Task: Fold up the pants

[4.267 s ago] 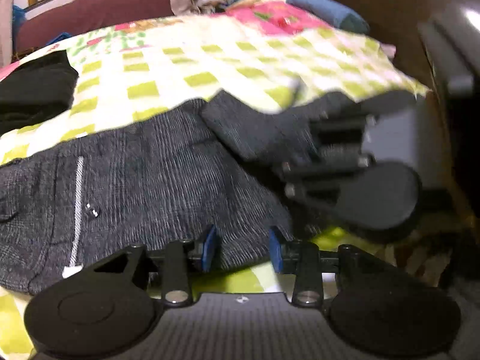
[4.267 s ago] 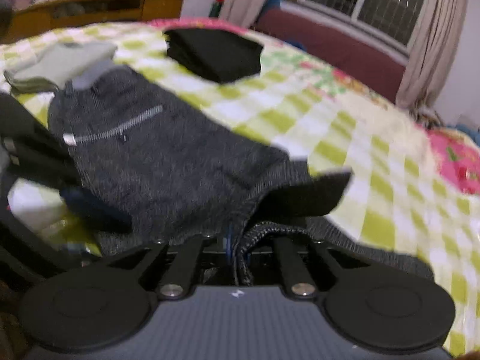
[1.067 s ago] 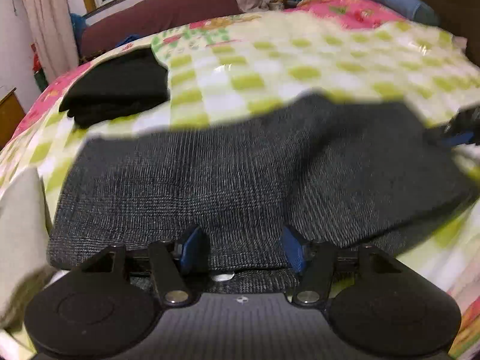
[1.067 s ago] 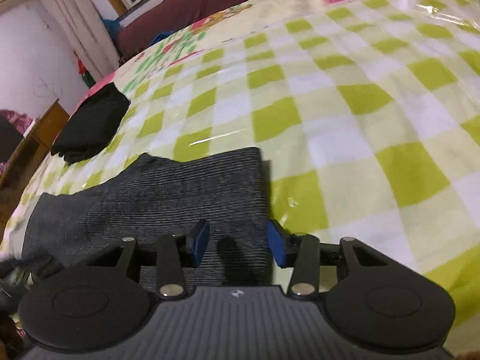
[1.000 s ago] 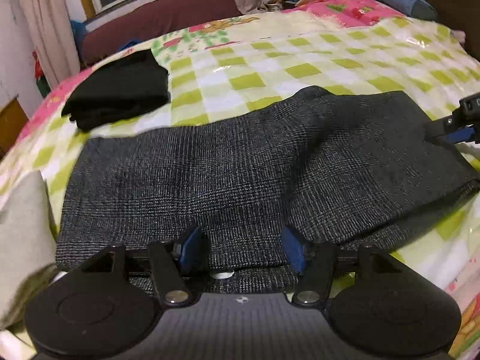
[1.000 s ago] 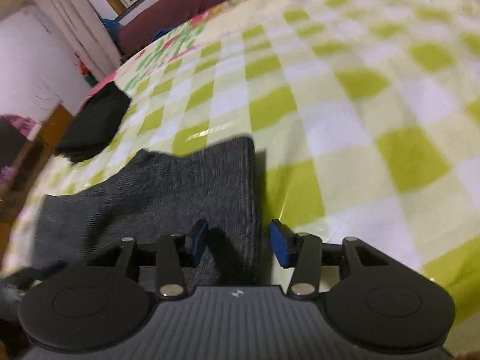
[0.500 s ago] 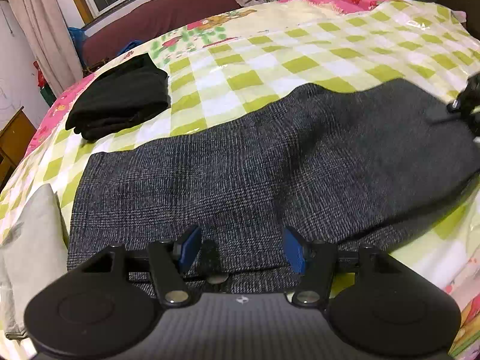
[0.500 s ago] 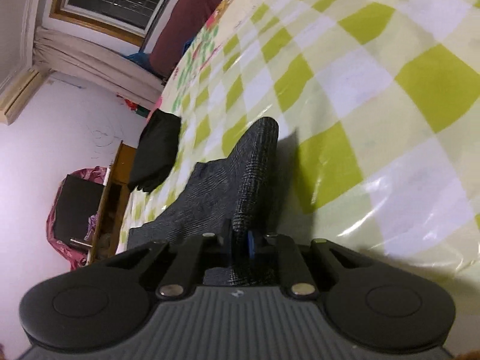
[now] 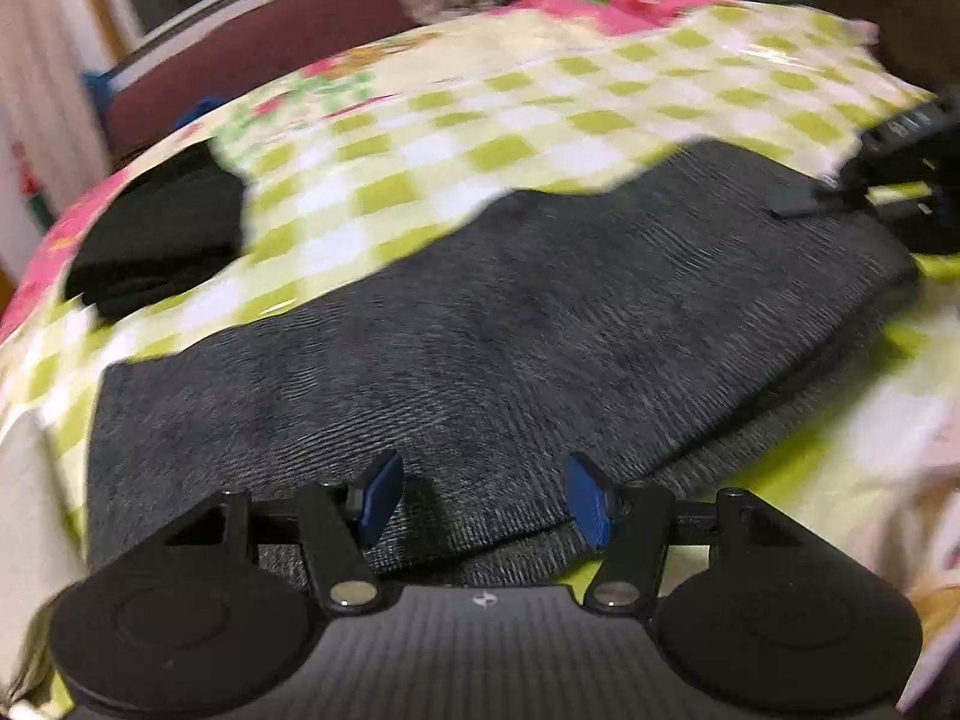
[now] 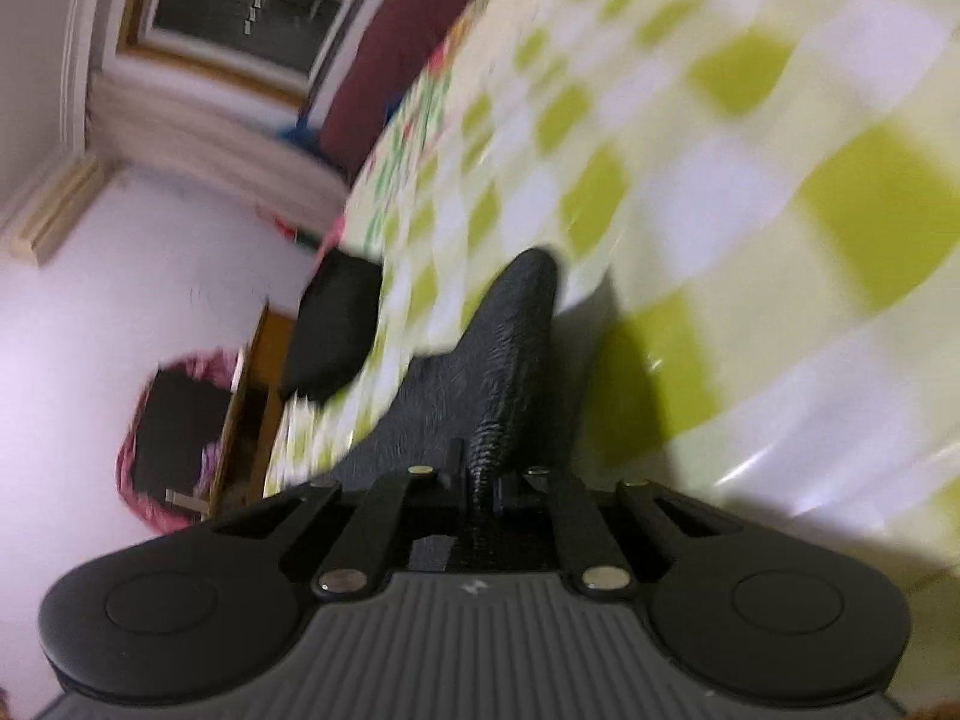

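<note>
The right gripper (image 10: 480,489) is clenched on a hem of the pants (image 9: 510,324), probably to carry it over for a fold. The left gripper (image 9: 483,498) is spread apart over their near edge, perhaps to pin it; beyond lies the checked bedspread (image 9: 540,102).

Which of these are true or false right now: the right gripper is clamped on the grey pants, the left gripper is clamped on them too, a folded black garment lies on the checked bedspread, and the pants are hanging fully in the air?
1. The right gripper is shut on the grey pants. True: the fabric's edge is pinched between its closed jaws.
2. The left gripper is shut on the pants as well. False: its jaws stand open over the near edge of the cloth.
3. A folded black garment lies on the checked bedspread. True: it sits apart from the pants, toward the window.
4. The pants hang fully in the air. False: they lie spread flat on the bedspread.
</note>
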Tool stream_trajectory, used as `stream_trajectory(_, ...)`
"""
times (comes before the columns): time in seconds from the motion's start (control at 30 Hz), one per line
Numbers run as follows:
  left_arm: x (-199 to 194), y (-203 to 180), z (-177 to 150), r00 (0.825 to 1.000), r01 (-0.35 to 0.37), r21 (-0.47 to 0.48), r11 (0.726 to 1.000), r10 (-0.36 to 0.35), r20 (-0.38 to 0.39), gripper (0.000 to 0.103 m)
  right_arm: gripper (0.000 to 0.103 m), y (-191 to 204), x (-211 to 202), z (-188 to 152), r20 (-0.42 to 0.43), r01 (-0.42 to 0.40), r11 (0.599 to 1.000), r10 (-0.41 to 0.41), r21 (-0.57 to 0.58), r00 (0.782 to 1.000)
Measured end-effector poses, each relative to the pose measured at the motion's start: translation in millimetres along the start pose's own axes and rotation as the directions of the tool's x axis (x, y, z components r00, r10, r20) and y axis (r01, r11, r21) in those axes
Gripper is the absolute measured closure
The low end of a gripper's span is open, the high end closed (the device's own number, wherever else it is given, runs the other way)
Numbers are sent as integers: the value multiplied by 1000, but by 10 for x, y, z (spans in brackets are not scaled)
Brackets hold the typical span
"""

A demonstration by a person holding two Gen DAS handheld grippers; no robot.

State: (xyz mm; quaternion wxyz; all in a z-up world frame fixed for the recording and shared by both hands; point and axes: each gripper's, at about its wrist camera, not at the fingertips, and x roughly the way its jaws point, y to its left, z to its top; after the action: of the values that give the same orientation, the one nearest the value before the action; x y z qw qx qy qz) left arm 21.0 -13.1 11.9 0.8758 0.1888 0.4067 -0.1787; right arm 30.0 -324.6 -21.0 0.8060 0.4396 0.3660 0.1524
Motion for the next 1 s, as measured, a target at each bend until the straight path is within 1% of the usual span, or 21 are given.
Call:
stream_trajectory(0.13, 37, -281, 81, 997, 81, 70, 994, -81, 6, 31, 96, -117, -246, 61, 28, 102, 995, -101, -9, 994)
stream_trajectory(0.23, -11, -327, 125, 993, 110, 74, 991, -114, 41, 31, 95, -183, -389, 90, 33, 120, 993, -120, -7, 992)
stream_trajectory(0.3, -27, -303, 150, 991, 113, 60, 992, -117, 62, 31, 89, -242, -357, 79, 12, 127, 992, -127, 23, 992)
stream_trajectory(0.33, -19, -281, 152, 992, 107, 52, 993, -110, 69, 31, 89, -265, -293, 81, 2, 123, 992, -123, 37, 992)
stream_trajectory(0.37, -8, -261, 139, 992, 99, 43, 994, -102, 71, 31, 86, -288, -262, 73, -5, 118, 992, -118, 50, 993)
stream_trajectory(0.4, 24, -254, 128, 993, 96, 36, 995, -99, 65, 31, 76, -298, -271, 63, -12, 119, 991, -119, 58, 993)
stream_trajectory(0.43, 89, -227, 99, 994, 100, 31, 995, -101, 43, 29, 71, -303, -252, 55, -20, 115, 992, -114, 60, 993)
stream_trajectory(0.47, 150, -209, 60, 994, 102, 21, 995, -103, 26, 28, 61, -288, -209, 38, -31, 102, 993, -100, 51, 994)
stream_trajectory(0.5, 170, -216, 40, 994, 105, 4, 994, -105, 27, 28, 55, -272, -171, 24, -43, 95, 995, -93, 39, 995)
stream_trajectory(0.53, 139, -208, 49, 994, 108, -14, 994, -107, 37, 29, 55, -241, -127, 0, -50, 108, 994, -107, 24, 993)
stream_trajectory(0.57, 91, -204, 58, 992, 113, -21, 993, -111, 58, 30, 60, -216, -107, -12, -48, 140, 990, -139, 10, 989)
stream_trajectory(0.6, 7, -207, 81, 987, 125, -22, 992, -122, 102, 30, 72, -176, -106, -12, -51, 174, 985, -174, -2, 984)
stream_trajectory(0.63, -61, -217, 100, 982, 129, -17, 991, -126, 143, 29, 81, -160, -137, -8, -51, 188, 982, -188, -7, 981)
stream_trajectory(0.67, -100, -229, 110, 978, 124, -10, 992, -120, 169, 29, 92, -155, -179, -4, -46, 180, 984, -180, -4, 983)
stream_trajectory(0.77, -55, -233, 132, 977, 54, -27, 998, -48, 207, 29, 93, -118, -292, -39, -25, 157, 988, -157, 7, 987)
stream_trajectory(0.8, -44, -216, 136, 976, 41, -49, 998, -29, 216, 29, 94, -97, -303, -54, -20, 157, 988, -157, 2, 987)
stream_trajectory(0.83, -41, -187, 152, 974, 50, -74, 996, -32, 224, 29, 94, -82, -311, -77, -16, 160, 987, -160, 2, 987)
stream_trajectory(0.87, -15, -183, 174, 975, 51, -79, 996, -33, 218, 29, 93, -74, -298, -80, -15, 164, 986, -164, 10, 986)
stream_trajectory(0.93, 113, -217, 201, 981, 19, -42, 999, -11, 194, 29, 94, -67, -295, -73, -9, 162, 986, -162, 27, 987)
stream_trajectory(0.97, 206, -279, 178, 986, 4, -4, 1000, -3, 168, 29, 94, -53, -297, -62, -5, 158, 987, -158, 32, 987)
stream_trajectory(1.0, 332, -350, 144, 994, -10, 35, 999, 6, 112, 28, 94, -28, -286, -38, -2, 155, 987, -155, 37, 988)
